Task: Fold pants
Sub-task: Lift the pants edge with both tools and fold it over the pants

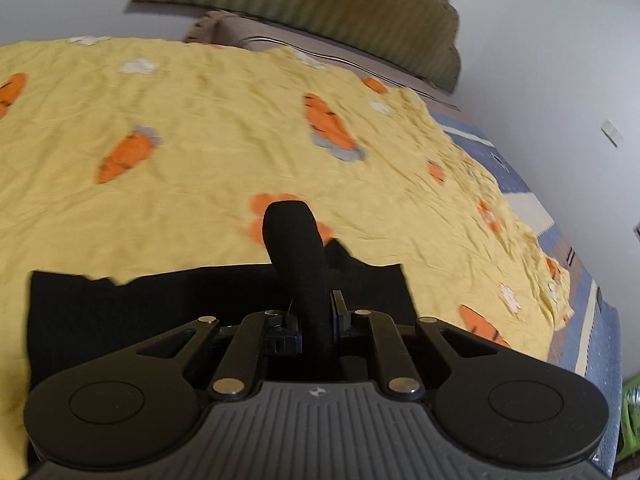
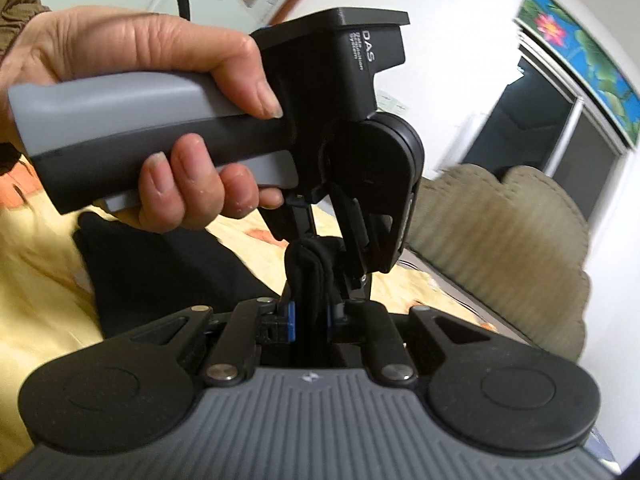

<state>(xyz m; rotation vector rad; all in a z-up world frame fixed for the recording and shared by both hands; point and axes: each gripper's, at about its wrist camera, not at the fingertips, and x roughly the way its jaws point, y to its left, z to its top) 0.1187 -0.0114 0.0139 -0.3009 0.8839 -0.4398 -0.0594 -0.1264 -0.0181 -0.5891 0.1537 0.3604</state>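
Black pants (image 1: 292, 264) fabric is pinched tight in both tongs: left gripper (image 1: 314, 316) clamps a rolled fold poking toward 12 o'clock, right gripper (image 2: 312, 312) clamps a bunch too. Pants lie on the yellow carrot blanket (image 1: 200, 120), headboard (image 1: 320, 12) beyond.

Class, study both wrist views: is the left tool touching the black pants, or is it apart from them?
Touching. The left wrist view shows the left tool shut on a bunched fold of the black pants, cloth pinched between its fingers and standing up above the yellow bedspread.
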